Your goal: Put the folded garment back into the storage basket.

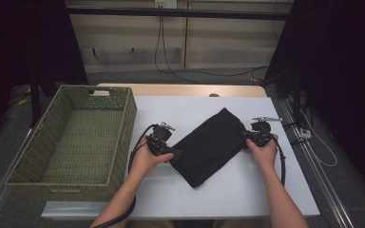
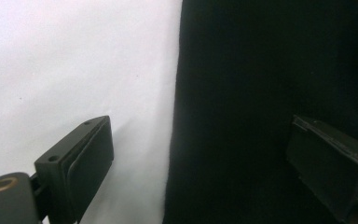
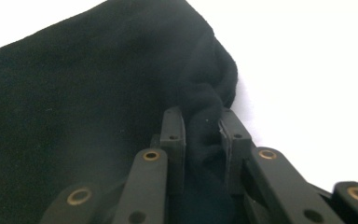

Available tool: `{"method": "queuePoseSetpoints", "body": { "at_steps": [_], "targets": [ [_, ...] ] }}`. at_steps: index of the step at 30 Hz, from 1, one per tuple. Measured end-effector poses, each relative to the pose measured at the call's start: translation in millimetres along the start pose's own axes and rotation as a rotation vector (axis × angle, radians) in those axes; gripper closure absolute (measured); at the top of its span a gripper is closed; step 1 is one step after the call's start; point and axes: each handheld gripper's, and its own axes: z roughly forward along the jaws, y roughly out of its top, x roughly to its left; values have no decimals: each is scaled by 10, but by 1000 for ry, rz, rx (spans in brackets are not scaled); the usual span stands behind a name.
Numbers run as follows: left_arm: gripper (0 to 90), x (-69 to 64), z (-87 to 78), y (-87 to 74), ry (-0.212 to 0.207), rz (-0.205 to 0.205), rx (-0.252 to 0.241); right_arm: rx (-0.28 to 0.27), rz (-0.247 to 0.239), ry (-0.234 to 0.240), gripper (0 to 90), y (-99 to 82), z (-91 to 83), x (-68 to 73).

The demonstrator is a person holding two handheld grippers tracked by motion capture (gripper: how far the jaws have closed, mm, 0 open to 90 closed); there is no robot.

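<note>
High view: black cloth (image 1: 208, 146) flat on white table (image 1: 247, 190), beside basket (image 1: 76, 137); lift both ends evenly.
Left gripper view: left gripper (image 2: 200, 168) spread wide astride cloth edge; close before lifting.
Right gripper view: right gripper (image 3: 203, 135) pinching bunched cloth corner; hold firm.

white table (image 1: 247, 190); black cloth (image 1: 206, 145), wicker basket (image 1: 76, 142)
</note>
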Motion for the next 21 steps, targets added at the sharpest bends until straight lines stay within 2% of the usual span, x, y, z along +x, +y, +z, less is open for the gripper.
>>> {"method": "queuePoseSetpoints", "body": {
  "at_steps": [3,7,21],
  "targets": [
    [77,-1,8,-13,17,-5,-3,5,4,7,754,5,0,-10],
    [80,-11,25,-32,19,-7,-4,4,0,6,753,2,-1,-8],
    [138,-24,26,-59,52,19,-2,3,-5,4,752,2,0,-5]
  ]
}}
